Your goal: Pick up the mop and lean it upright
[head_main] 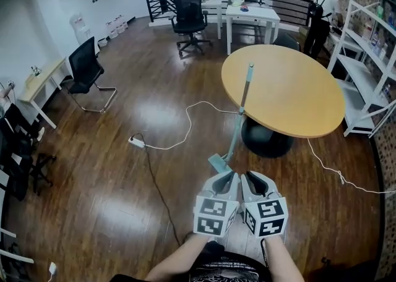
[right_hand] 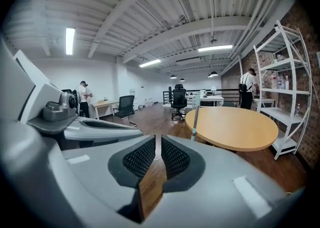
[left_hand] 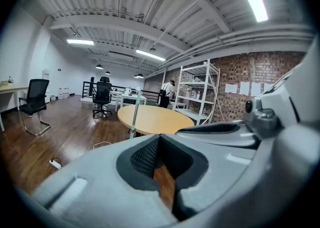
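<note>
The mop (head_main: 241,104) leans upright against the edge of the round wooden table (head_main: 291,89), with its flat teal head (head_main: 219,163) on the floor. Nothing holds it. My left gripper (head_main: 230,179) and right gripper (head_main: 252,179) hover side by side just short of the mop head, and both are empty. In the left gripper view the pads of the left gripper (left_hand: 159,139) meet at the tips, with the mop handle (left_hand: 134,117) ahead. In the right gripper view a narrow gap shows between the pads of the right gripper (right_hand: 158,139), and the handle (right_hand: 195,117) stands ahead.
A power strip (head_main: 137,142) with white and black cables lies on the wood floor to the left. Another white cable (head_main: 334,172) trails on the right. Office chairs (head_main: 86,70) (head_main: 189,15), a white shelf (head_main: 365,58) and a person (head_main: 323,15) stand farther off.
</note>
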The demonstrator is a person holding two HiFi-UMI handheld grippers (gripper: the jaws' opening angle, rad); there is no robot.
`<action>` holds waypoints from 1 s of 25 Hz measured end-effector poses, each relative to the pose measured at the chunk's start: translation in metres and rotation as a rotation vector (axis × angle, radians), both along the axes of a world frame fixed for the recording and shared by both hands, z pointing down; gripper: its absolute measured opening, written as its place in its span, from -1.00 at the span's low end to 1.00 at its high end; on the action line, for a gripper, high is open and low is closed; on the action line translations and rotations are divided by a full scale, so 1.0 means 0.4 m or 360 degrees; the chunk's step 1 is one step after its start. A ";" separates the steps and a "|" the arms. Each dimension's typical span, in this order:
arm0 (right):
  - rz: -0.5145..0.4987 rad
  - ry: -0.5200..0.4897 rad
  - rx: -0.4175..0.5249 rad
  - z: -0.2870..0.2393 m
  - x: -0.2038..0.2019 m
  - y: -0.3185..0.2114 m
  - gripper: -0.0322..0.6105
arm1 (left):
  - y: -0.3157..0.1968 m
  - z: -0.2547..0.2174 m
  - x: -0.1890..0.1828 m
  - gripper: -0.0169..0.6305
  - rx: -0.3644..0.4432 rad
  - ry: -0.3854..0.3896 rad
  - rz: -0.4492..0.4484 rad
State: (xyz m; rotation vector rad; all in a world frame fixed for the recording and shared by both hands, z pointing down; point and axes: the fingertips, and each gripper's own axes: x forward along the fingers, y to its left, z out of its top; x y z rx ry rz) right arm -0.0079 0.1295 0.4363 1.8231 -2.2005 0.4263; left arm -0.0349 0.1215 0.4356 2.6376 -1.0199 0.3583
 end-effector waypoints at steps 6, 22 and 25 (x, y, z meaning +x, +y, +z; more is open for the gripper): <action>0.0063 0.0020 -0.0001 -0.005 -0.012 -0.125 -0.78 | -0.122 0.003 -0.015 -0.94 -0.0014 0.0022 0.0058; 0.0149 -0.0013 0.0064 0.000 0.097 -0.386 -0.68 | -0.364 0.006 0.072 -0.94 0.0019 -0.0009 0.0110; 0.0148 -0.0021 0.0081 -0.001 0.145 -0.460 -0.66 | -0.427 0.007 0.113 -0.94 0.0032 -0.0015 0.0095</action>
